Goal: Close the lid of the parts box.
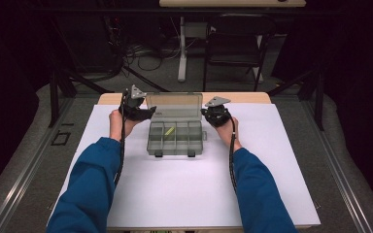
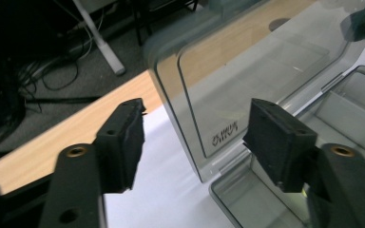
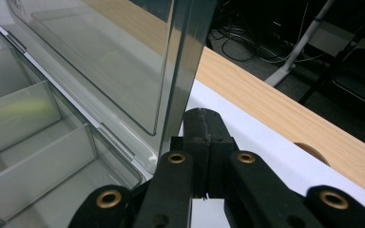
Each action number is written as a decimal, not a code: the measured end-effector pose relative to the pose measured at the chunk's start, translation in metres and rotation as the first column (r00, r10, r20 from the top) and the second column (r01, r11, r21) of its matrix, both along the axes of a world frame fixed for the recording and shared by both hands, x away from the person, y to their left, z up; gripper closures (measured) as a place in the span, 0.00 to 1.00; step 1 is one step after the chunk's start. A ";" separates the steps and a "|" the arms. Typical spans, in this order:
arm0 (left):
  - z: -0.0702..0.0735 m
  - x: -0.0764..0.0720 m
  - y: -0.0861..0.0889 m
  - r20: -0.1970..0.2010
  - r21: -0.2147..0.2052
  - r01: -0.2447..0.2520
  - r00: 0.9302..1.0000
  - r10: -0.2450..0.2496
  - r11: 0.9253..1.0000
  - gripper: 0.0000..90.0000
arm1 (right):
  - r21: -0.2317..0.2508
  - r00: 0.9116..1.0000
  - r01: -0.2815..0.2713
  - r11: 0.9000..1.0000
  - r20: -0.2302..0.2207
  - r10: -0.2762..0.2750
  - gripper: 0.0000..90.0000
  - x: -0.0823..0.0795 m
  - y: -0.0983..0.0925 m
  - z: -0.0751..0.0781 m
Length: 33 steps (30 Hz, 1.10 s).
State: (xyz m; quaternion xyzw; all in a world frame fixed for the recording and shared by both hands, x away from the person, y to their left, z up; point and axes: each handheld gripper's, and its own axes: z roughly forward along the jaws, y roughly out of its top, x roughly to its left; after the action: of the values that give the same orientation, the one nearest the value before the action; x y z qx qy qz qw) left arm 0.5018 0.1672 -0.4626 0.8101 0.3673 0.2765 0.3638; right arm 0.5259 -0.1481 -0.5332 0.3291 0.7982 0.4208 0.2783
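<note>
On the white table cover (image 1: 184, 194) stands a grey organizer box (image 1: 176, 138), its long side running left to right, between the two hands. Its clear lid (image 1: 175, 106) stands upright at the far edge, and one yellow piece (image 1: 169, 130) lies in a middle compartment.

The left gripper (image 1: 141, 112) is at the lid's left end. Its jaws are half open with the lid's corner (image 2: 197, 118) between the pads, which do not touch it.

The right gripper (image 1: 216, 116) is at the lid's right end. Its jaws are pressed together and hold nothing; the tips (image 3: 203, 124) are just beside the lid's edge (image 3: 185, 61).

Both hands are equally near, so I judge the lid's next move can come from either end.
</note>
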 end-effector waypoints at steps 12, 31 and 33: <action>0.001 0.007 0.006 0.012 -0.021 0.027 1.000 -0.026 0.999 0.76 | -0.018 1.000 -0.005 1.000 0.003 0.005 1.00 -0.001 -0.001 0.001; -0.001 0.007 0.007 0.029 -0.026 0.034 0.999 -0.033 0.999 0.82 | 0.030 0.998 -0.058 0.998 0.030 0.057 0.84 -0.024 -0.016 0.040; -0.001 0.007 0.007 0.030 -0.026 0.035 0.999 -0.034 0.999 0.82 | 0.025 0.998 -0.056 0.998 0.030 0.055 0.83 -0.026 -0.014 0.045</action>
State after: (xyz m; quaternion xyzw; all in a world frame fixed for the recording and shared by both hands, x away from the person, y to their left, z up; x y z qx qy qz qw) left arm 0.5084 0.1747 -0.4639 0.8072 0.3513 0.2773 0.3848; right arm 0.5004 -0.1619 -0.4884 0.3041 0.7974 0.4433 0.2740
